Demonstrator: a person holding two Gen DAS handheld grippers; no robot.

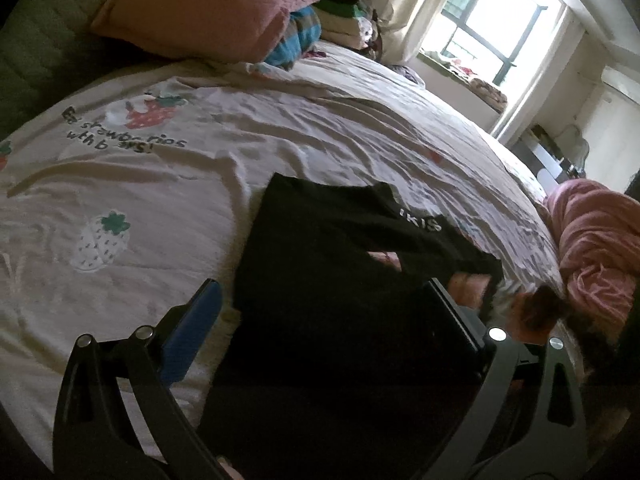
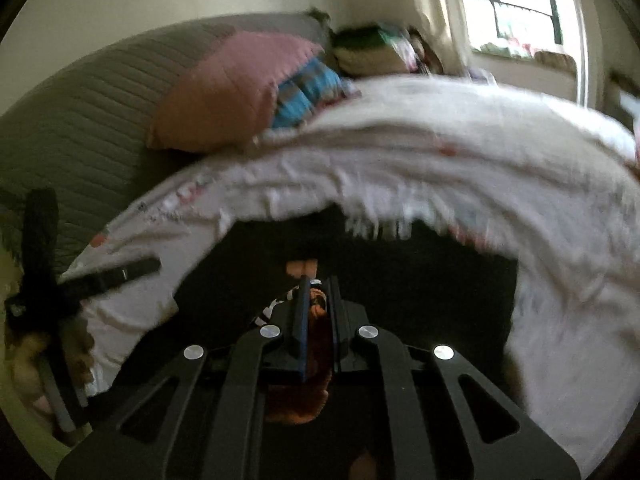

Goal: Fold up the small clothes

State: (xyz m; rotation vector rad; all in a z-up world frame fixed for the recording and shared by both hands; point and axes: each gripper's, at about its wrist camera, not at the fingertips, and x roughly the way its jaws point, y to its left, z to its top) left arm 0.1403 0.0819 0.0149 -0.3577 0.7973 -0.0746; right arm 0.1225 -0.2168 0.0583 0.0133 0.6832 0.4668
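Left wrist view: my left gripper (image 1: pixel 320 312) stands spread wide, its blue-padded finger (image 1: pixel 192 332) over the pale sheet and the other dark finger (image 1: pixel 456 316) over the cloth, with nothing pinched between them. Between and just ahead of them lies the black garment (image 1: pixel 340 264), spread flat on the bed sheet (image 1: pixel 160 200). Its long axis runs from my gripper away toward the middle of the bed, leaning a little to the right, and the far end shows a straight edge. It is plain black, dull and soft-looking, with small white letters (image 1: pixel 420 222) near its far right corner. A slit in its right side lets something pink show through, and a striped black-and-white bit peeks out at the right edge. Beyond it the sheet is creased, cream with strawberry prints (image 1: pixel 148 114) and dark writing. Farther back sit a pink pillow (image 1: pixel 208 4), a blue striped bundle (image 1: pixel 300 36) and the bright window (image 1: pixel 492 28); a pink blanket (image 1: pixel 596 236) is heaped at the right.

In the right wrist view, my right gripper (image 2: pixel 318 292) has its fingers drawn almost together, with reddish-brown fabric (image 2: pixel 320 308) in the narrow gap; I cannot tell for sure whether it is clamped. The black garment (image 2: pixel 420 280) spreads around and ahead of the fingertips, and this view is blurred. At the left, my left gripper (image 2: pixel 80 284) shows as dark bars over the sheet.
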